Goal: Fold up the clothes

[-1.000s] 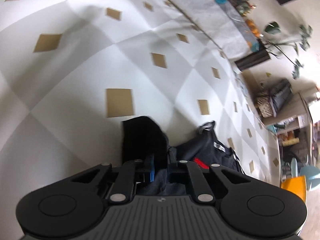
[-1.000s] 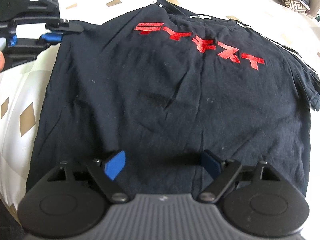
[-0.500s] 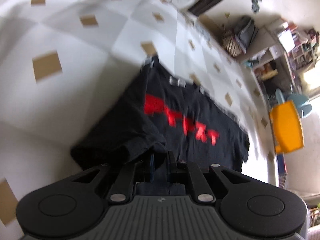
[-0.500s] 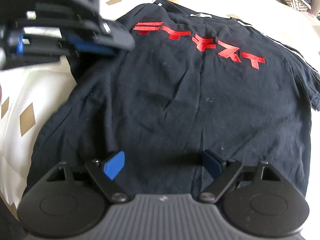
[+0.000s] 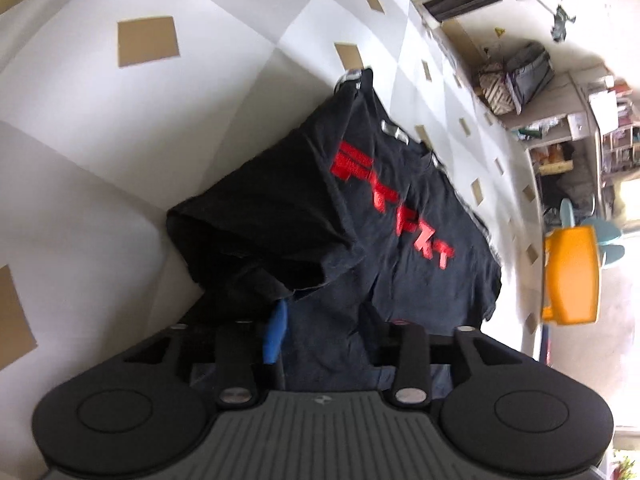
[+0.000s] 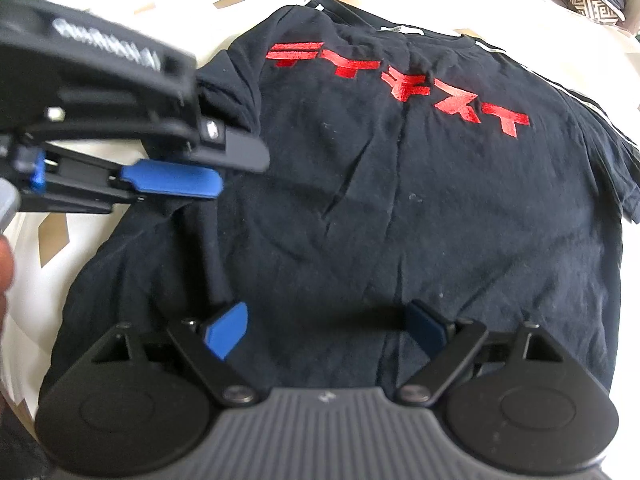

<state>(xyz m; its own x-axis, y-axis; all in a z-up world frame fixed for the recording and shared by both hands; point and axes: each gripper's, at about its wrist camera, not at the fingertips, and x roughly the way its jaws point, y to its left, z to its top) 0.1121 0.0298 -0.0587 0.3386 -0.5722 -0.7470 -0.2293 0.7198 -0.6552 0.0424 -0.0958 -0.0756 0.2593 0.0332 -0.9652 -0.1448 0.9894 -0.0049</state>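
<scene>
A black T-shirt (image 6: 400, 208) with red lettering lies face up on a white cover with tan squares (image 5: 160, 128). Its left sleeve (image 5: 260, 216) is folded in over the body, bunched and part raised. My left gripper (image 5: 324, 324) hovers over that side, also visible in the right wrist view (image 6: 232, 172). Its jaws are opening, the sleeve edge lies just ahead of the blue pad (image 5: 276, 332), and only the shirt's body shows below the gap. My right gripper (image 6: 326, 332) stands open wide over the shirt's lower part, pinching nothing.
An orange chair (image 5: 572, 276), shelves (image 5: 580, 128) and bags (image 5: 516, 80) stand beyond the cover's far edge. A patterned bag (image 6: 592, 0) sits at the back right. A person's hand (image 6: 4, 264) shows at the left edge.
My left gripper carried the sleeve from the shirt's outer edge in over its body, tilted down, and its jaws have parted. The right gripper has stayed in place.
</scene>
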